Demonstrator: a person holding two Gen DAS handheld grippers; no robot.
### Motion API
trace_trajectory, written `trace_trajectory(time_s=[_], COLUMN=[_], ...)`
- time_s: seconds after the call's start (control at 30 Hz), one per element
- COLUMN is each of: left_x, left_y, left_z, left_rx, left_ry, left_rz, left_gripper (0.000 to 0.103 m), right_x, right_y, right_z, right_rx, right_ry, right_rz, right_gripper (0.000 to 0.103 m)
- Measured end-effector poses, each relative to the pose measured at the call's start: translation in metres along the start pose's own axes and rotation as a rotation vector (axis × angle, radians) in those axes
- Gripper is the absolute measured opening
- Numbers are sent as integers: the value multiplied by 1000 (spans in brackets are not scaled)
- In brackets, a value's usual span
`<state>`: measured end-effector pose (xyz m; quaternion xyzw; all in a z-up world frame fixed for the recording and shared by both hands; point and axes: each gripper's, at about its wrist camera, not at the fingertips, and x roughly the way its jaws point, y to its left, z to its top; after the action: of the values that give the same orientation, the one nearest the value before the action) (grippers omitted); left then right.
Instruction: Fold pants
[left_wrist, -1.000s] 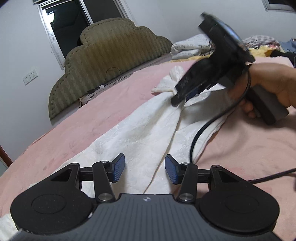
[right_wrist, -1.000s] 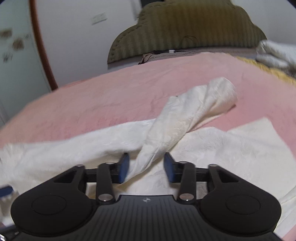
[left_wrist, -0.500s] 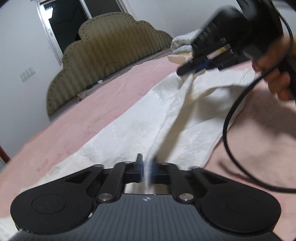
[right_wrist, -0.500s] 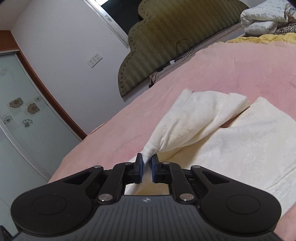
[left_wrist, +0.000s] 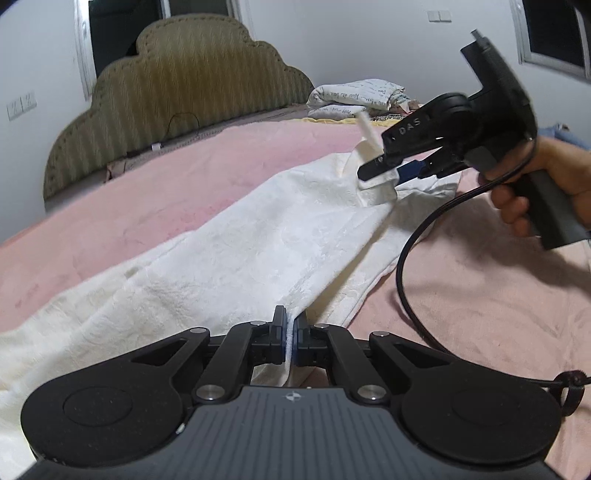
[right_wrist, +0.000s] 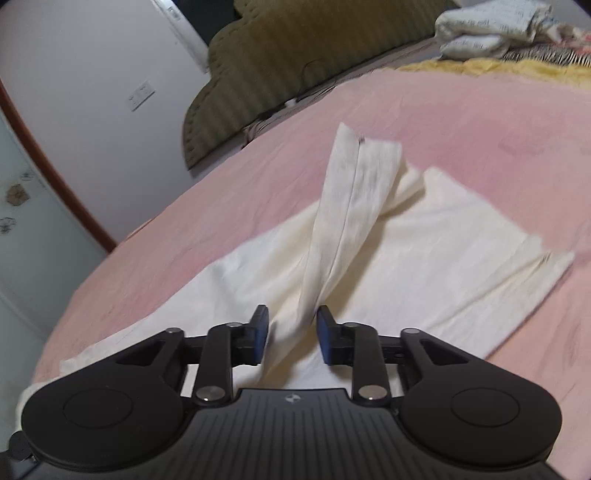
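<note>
White pants (left_wrist: 258, 251) lie stretched along the pink bed (left_wrist: 147, 184). My left gripper (left_wrist: 291, 338) is shut on a pinched edge of the fabric at the near end. A hand holds my right gripper (left_wrist: 373, 173) at the far end, over a raised fold of cloth. In the right wrist view the right gripper (right_wrist: 291, 334) has its jaws opening. A blurred, lifted strip of the pants (right_wrist: 347, 221) runs between the blue pads (right_wrist: 327, 336), which no longer pinch it. The rest of the pants (right_wrist: 461, 251) lies flat beneath.
An olive padded headboard (left_wrist: 177, 92) stands at the far end of the bed. Folded bedding (right_wrist: 487, 26) and a yellow blanket (right_wrist: 480, 66) lie at the far right. The right gripper's black cable (left_wrist: 406, 266) hangs over the bed. A glass door (right_wrist: 22, 221) is on the left.
My left gripper closed on the pants' near edge. My right gripper pinched a fold, lifted it over the pants, and has now parted its jaws around it.
</note>
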<state>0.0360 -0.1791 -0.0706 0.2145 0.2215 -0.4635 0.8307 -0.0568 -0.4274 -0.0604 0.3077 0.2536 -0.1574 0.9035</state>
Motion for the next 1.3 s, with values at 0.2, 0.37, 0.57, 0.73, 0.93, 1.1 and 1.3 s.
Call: trace_trajectory(time_s=[0.2, 0.37, 0.57, 0.73, 0.93, 1.1, 1.3], left_x=[2, 1, -7, -45, -21, -9, -17], left_y=[7, 16, 26, 44, 23, -17, 34], left_z=[0, -1, 0, 12, 17, 2, 18], left_rx=[-43, -103, -207, -341, -156, 33, -184], left_ry=[10, 3, -61, -269, -35, 9, -15], left_rz=[-32, -60, 0, 139, 31, 65, 83], left_gripper=[5, 6, 6, 6, 9, 9, 9], right_x=[12, 14, 23, -43, -37, -21, -10], right_y=[-31, -67, -41, 54, -12, -87, -52], right_z=[19, 24, 70, 124, 85, 20, 65], right_rx=[96, 252, 226, -76, 9, 223, 141], right_ry=[-91, -103, -104, -392, -246, -82, -102], right_rz=[-111, -44, 94, 369, 83, -46, 29], right_gripper=[59, 15, 5, 5, 5, 5, 5])
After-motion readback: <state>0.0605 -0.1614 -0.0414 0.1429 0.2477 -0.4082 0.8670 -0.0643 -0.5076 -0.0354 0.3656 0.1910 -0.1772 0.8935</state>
